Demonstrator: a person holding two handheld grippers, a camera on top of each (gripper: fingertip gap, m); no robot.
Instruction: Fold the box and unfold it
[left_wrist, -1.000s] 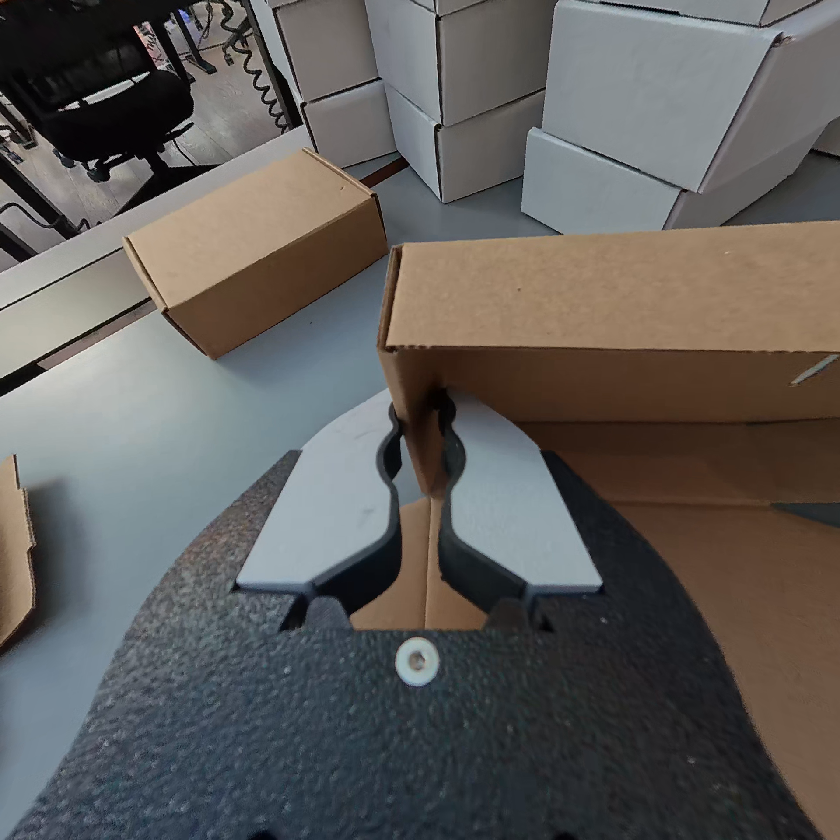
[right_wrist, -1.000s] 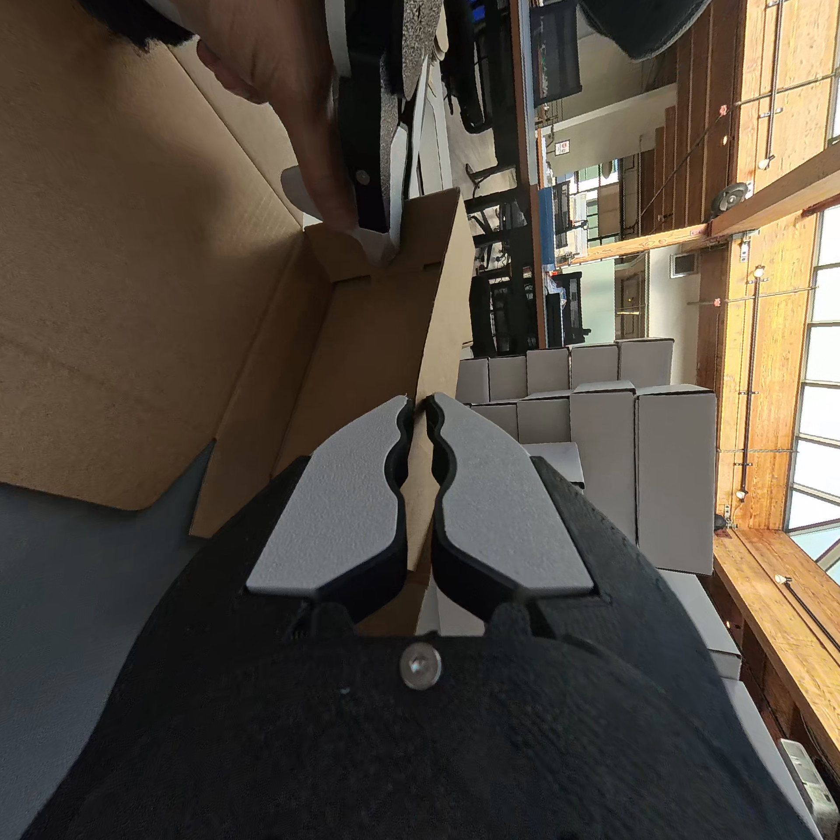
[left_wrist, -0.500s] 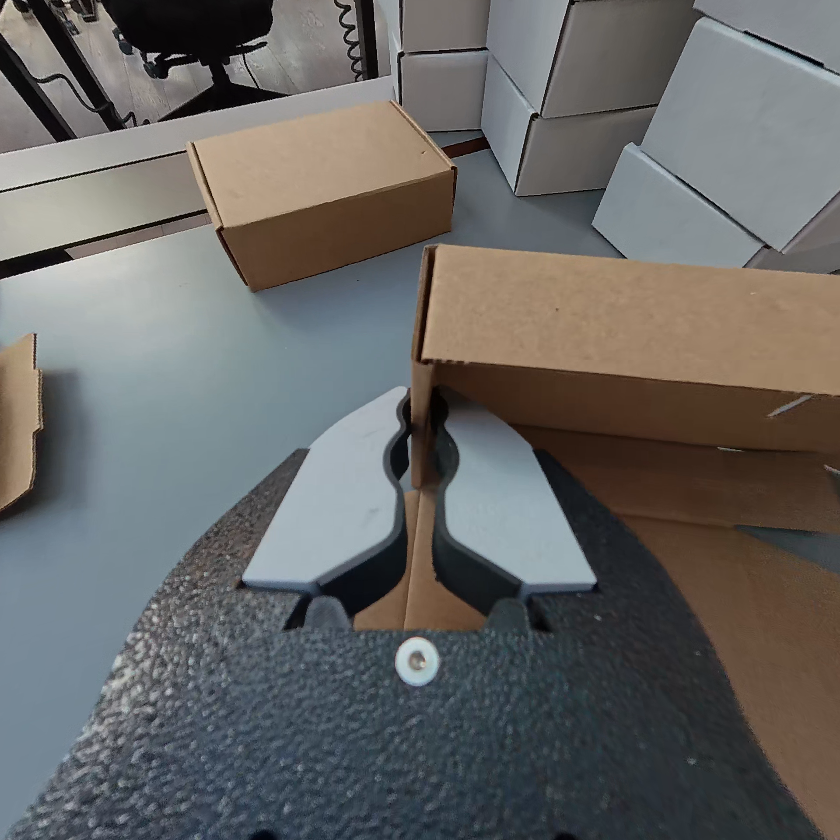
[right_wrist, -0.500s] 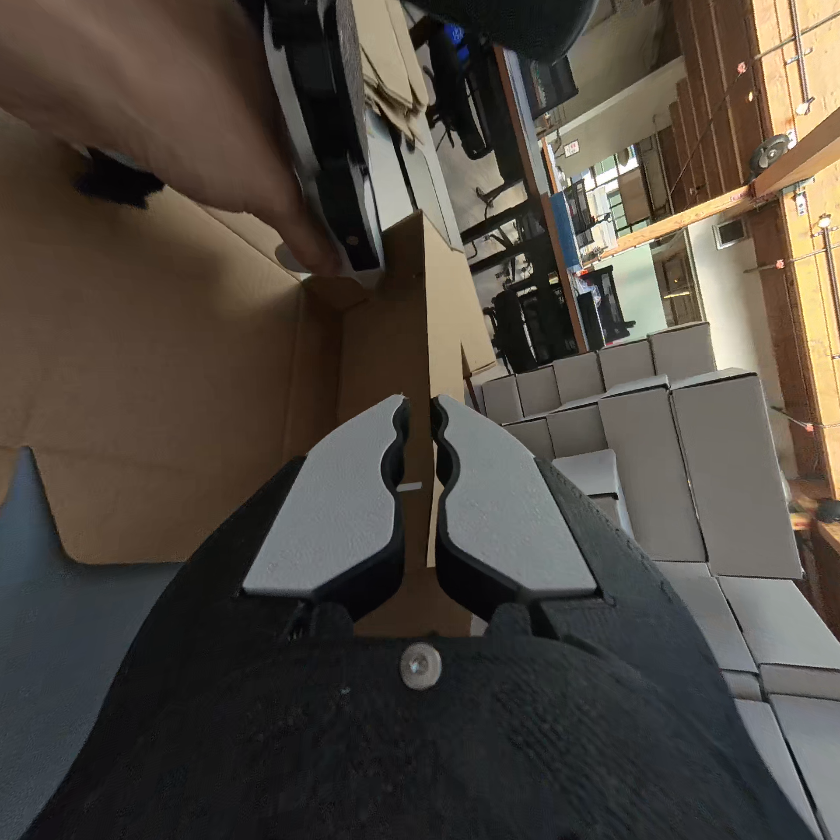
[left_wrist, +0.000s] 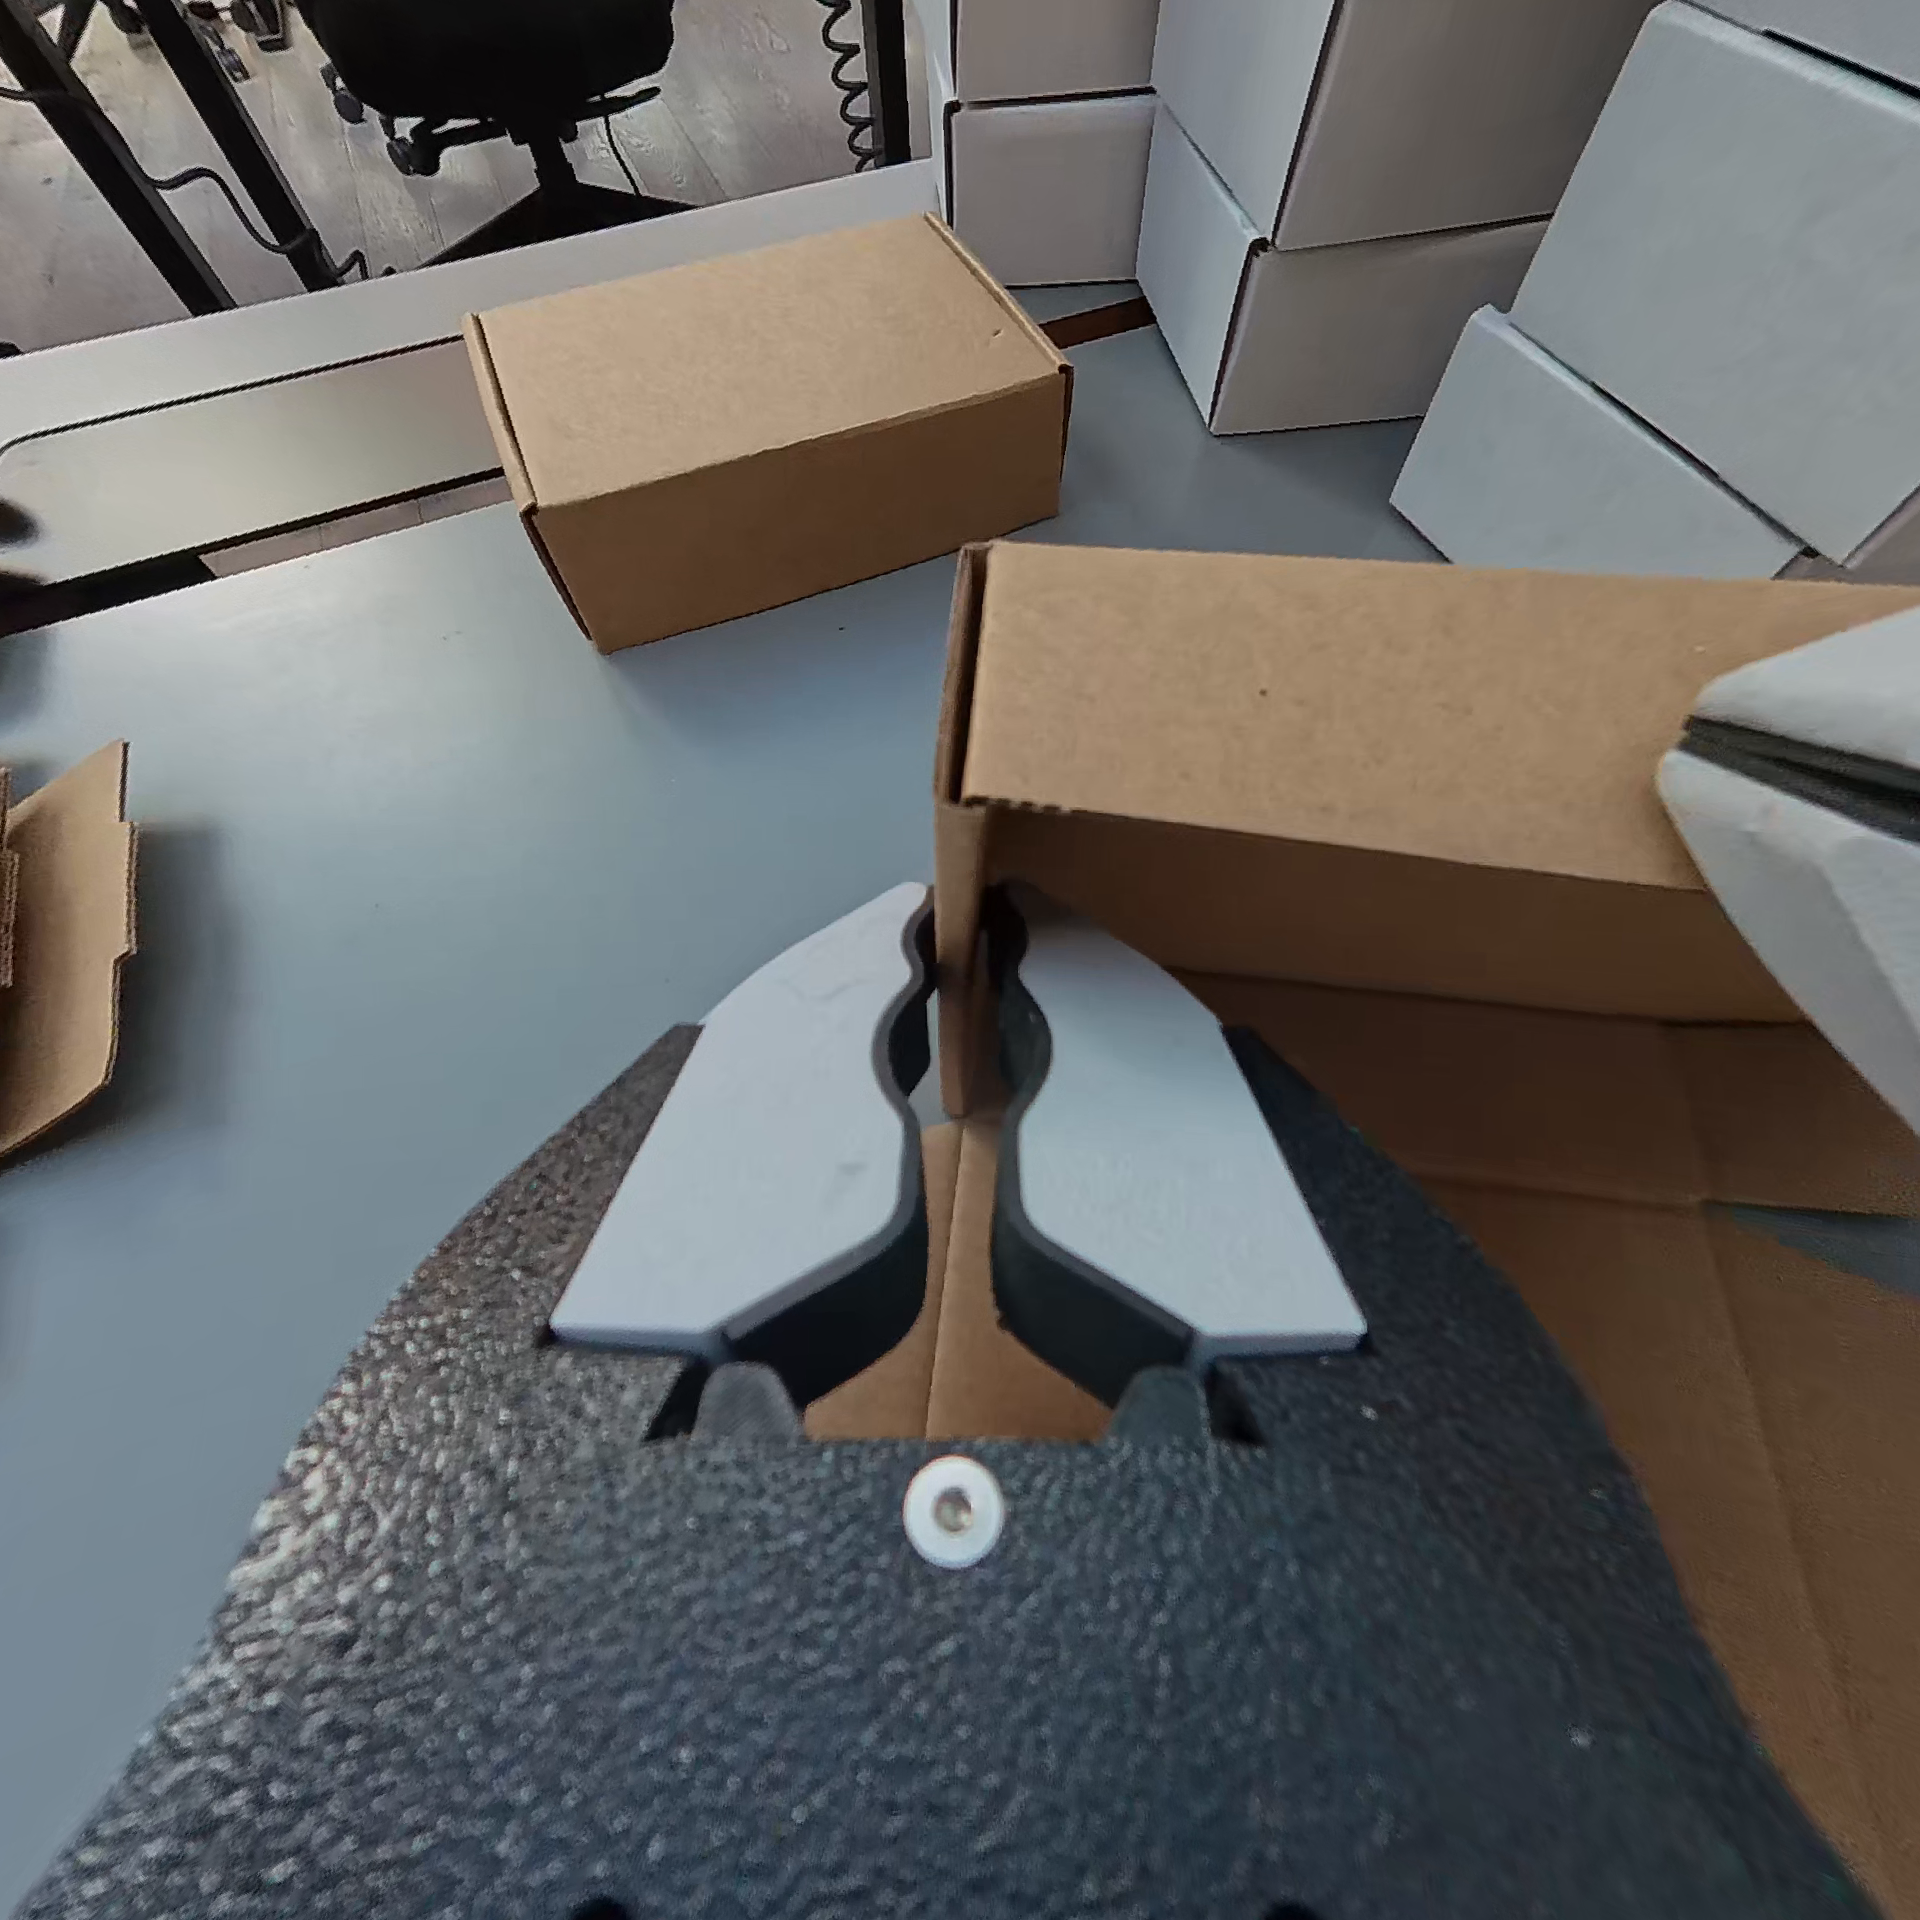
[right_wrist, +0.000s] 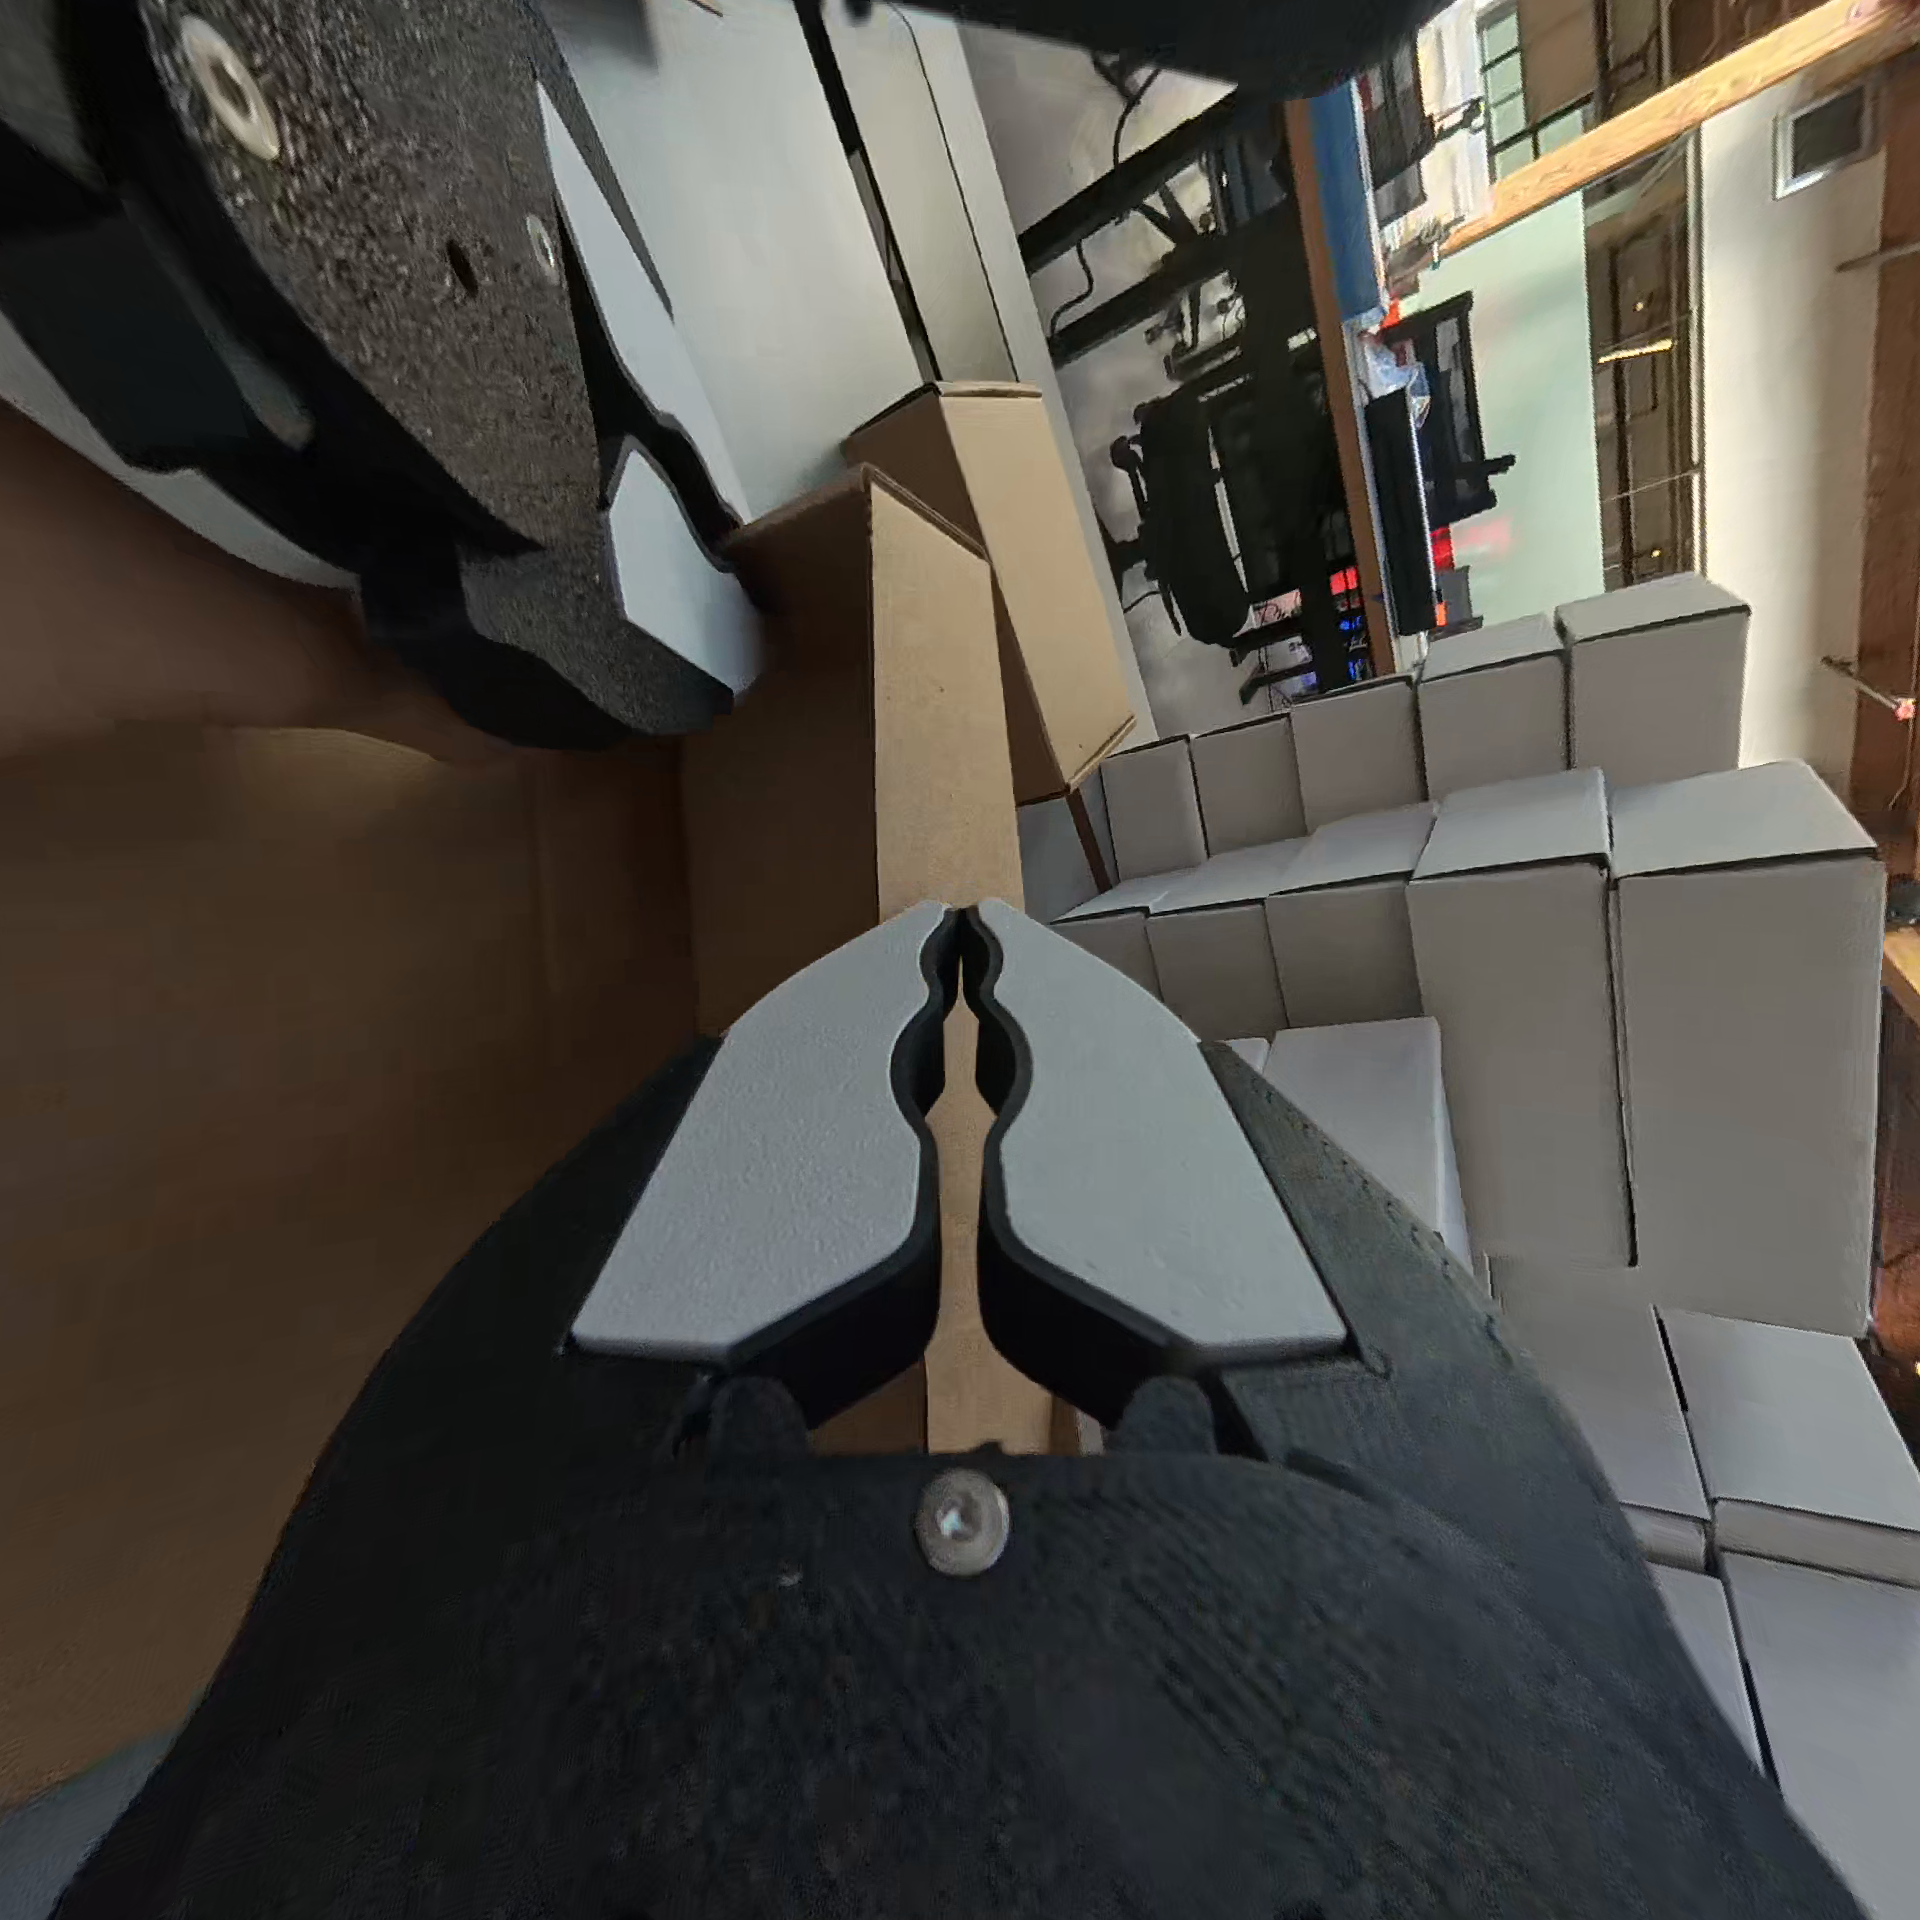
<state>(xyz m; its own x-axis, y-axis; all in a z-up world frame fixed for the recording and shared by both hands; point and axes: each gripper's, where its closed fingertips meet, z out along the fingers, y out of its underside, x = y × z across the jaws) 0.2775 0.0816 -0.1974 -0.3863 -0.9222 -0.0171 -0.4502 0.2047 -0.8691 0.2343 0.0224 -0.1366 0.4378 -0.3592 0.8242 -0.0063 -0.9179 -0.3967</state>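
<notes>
A brown cardboard box (left_wrist: 1351, 707) lies partly folded on the grey table (left_wrist: 416, 935), one long wall standing and its base panel flat. My left gripper (left_wrist: 961, 914) is shut on the upright flap at the wall's left corner. My right gripper (right_wrist: 961, 920) is shut on the top edge of the same wall (right_wrist: 935, 727), farther along it. The right gripper's fingers (left_wrist: 1818, 862) show at the right edge of the left wrist view. The left gripper (right_wrist: 665, 592) shows at the upper left of the right wrist view, at the corner. The base panel (right_wrist: 312, 987) lies to the left there.
A closed brown box (left_wrist: 769, 416) stands behind on the table. Stacked white boxes (left_wrist: 1351, 260) fill the back right and also show in the right wrist view (right_wrist: 1558, 987). Flat cardboard (left_wrist: 52, 956) lies at the left edge. An office chair (left_wrist: 499, 73) stands beyond the table.
The right gripper has slid along the wall towards the left gripper and now shows in the left wrist view. The left gripper has kept its hold on the corner flap and swung a little.
</notes>
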